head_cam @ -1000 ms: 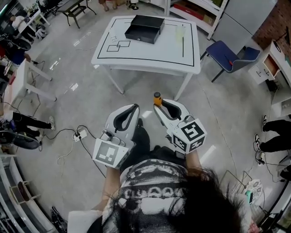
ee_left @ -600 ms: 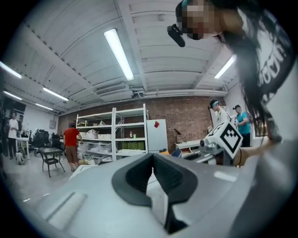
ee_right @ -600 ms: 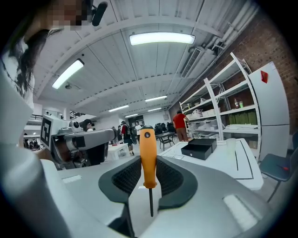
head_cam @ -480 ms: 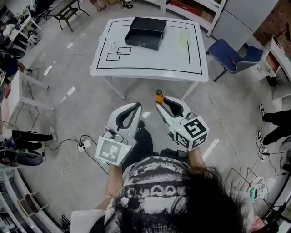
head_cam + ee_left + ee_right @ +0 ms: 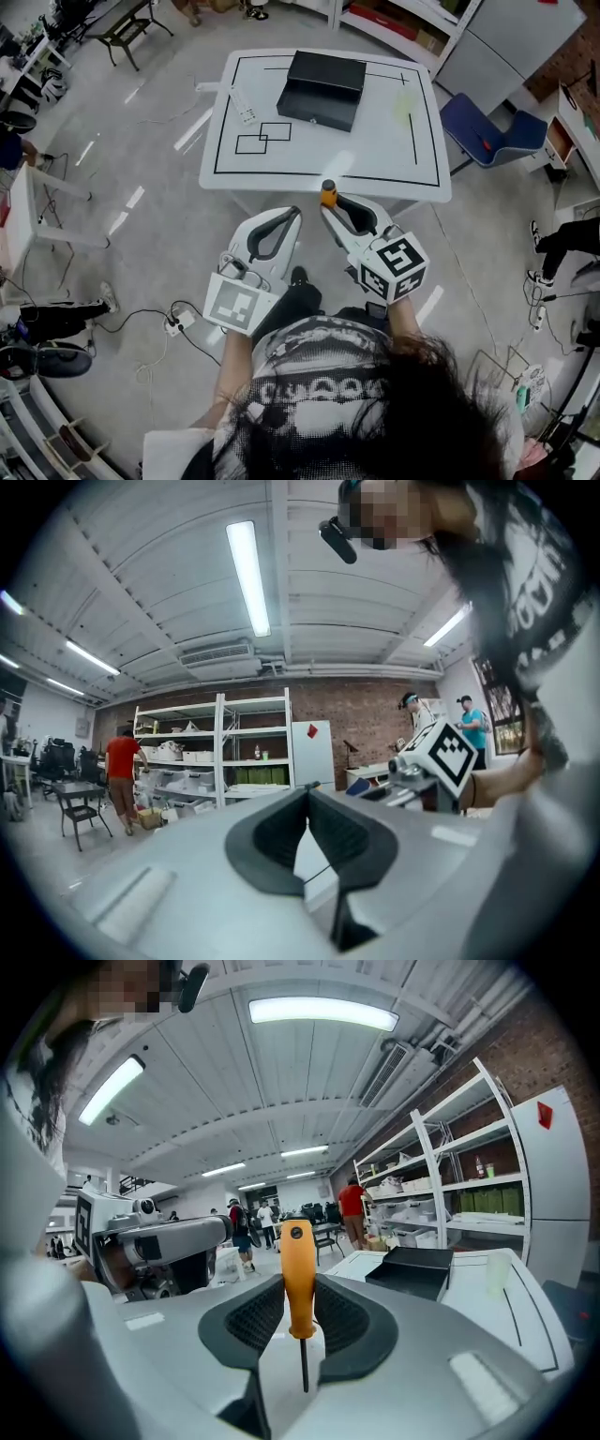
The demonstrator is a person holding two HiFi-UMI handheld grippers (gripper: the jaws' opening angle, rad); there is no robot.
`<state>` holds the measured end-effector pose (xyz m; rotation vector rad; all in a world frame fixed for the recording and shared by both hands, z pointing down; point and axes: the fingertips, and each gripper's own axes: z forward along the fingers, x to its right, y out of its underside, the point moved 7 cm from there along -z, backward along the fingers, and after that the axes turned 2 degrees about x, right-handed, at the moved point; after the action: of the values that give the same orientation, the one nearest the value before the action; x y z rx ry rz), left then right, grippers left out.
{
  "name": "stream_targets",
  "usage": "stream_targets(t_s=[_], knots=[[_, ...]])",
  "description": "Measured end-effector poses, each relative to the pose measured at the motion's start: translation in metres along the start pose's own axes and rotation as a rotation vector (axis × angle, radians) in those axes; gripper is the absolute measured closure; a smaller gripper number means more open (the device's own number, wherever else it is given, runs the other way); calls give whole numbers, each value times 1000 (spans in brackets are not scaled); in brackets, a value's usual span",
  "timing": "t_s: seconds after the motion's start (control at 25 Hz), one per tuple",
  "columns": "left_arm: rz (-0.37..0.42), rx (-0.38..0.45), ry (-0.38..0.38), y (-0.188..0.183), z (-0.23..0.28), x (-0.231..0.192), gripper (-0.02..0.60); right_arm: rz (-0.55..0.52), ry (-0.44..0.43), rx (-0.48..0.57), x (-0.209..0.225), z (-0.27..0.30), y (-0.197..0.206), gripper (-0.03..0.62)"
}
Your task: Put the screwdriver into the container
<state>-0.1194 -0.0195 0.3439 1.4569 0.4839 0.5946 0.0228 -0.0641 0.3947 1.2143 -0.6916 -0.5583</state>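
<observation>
Between the 2 dark ribbed pads [image 5: 251, 1321] of the right gripper [image 5: 300, 1290] [image 5: 329, 205], the screwdriver [image 5: 298, 1274] [image 5: 327, 193] stands upright. Its orange handle is clamped and pokes above the fingertips, and its thin shaft points down into the gap. Just left of it, the left gripper [image 5: 307, 794] [image 5: 293, 215] has its jaws closed tip to tip on nothing. Beyond both grippers stands the white table [image 5: 375, 150] marked with black lines. The black container [image 5: 324, 77] [image 5: 417, 1271] sits toward the table's far side, well apart from the screwdriver.

Head view steeply down — gripper views level (right: same table [image 5: 375, 141])
</observation>
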Motion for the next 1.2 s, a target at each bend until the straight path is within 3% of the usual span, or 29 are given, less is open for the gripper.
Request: stream_targets(t_s=[0.24,0.68,1.2], knots=[[2,0,40,6,10,-50,581,-10,55,-8,4,39,-11,488],[-49,-10,81,24,30,-82,581,-26,122,-71,26,59,-10,488],[-23,-15,26,31,84,-129,581,-165,131,-199,143,123,-32,488]])
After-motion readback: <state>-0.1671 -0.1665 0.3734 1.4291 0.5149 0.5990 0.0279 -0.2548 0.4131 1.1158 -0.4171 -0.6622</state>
